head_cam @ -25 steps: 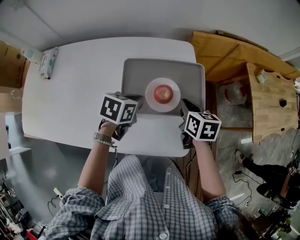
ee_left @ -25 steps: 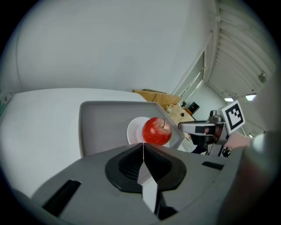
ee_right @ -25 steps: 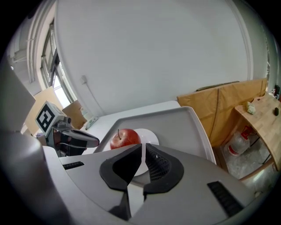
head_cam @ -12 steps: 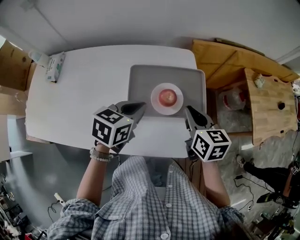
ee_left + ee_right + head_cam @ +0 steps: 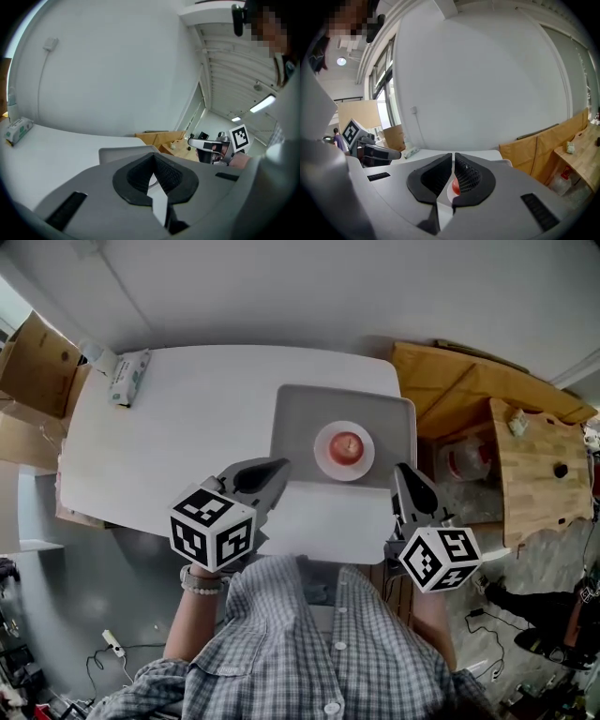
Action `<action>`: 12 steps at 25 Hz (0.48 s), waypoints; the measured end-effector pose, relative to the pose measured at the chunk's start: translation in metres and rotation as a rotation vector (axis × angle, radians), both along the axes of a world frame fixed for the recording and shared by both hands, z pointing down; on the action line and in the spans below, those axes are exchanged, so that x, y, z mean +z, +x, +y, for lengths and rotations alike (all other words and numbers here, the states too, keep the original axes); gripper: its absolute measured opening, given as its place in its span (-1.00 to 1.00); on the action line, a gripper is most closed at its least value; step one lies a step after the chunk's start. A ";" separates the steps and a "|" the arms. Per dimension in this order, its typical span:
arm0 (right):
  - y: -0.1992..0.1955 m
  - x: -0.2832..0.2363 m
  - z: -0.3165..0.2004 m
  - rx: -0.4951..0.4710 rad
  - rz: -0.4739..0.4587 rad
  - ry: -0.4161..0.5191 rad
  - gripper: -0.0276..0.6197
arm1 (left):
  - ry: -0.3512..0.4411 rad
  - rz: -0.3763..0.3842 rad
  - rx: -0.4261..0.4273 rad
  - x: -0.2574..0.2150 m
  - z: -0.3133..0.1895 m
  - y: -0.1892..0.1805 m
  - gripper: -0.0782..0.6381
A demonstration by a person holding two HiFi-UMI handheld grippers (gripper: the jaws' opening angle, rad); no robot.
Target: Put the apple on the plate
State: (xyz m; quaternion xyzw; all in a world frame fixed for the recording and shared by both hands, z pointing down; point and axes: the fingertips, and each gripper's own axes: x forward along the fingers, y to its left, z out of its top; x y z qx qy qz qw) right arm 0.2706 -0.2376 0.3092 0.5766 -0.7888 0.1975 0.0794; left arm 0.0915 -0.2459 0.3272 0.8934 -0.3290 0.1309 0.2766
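A red apple [image 5: 346, 444] rests on a small white plate [image 5: 327, 457], which stands on a grey tray [image 5: 298, 423] at the right of the white table [image 5: 178, 437]. My left gripper [image 5: 279, 465] is shut and empty, near the tray's front left corner. Off the table's front right corner, my right gripper [image 5: 403, 471] is also shut and empty. In the right gripper view a sliver of the apple [image 5: 455, 187] shows behind the closed jaws of the right gripper [image 5: 453, 157]. In the left gripper view the left gripper [image 5: 153, 155] has its jaw tips touching above the tray [image 5: 117, 152].
A tissue pack [image 5: 128, 376] lies at the table's far left corner, with a cardboard box [image 5: 37, 357] beyond it. To the right stand a brown cardboard sheet [image 5: 450, 381] and a wooden board [image 5: 539, 460]. Cables lie on the floor.
Both grippers have drawn back from the plate toward the person, the right one off the table's edge. The apple stays on the plate.
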 end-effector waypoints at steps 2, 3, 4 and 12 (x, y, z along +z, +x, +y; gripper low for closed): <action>-0.002 -0.009 0.000 -0.008 0.009 0.028 -0.81 | 0.015 0.035 -0.015 -0.010 0.002 -0.002 -0.76; -0.004 -0.013 -0.001 -0.014 0.017 0.041 -0.81 | 0.021 0.048 -0.018 -0.013 0.003 -0.003 -0.76; -0.006 -0.015 -0.001 -0.019 0.023 0.050 -0.81 | 0.026 0.058 -0.019 -0.015 0.004 -0.004 -0.76; -0.004 -0.017 0.005 -0.025 0.072 0.066 -0.81 | -0.012 0.099 0.001 -0.015 0.019 -0.016 -0.76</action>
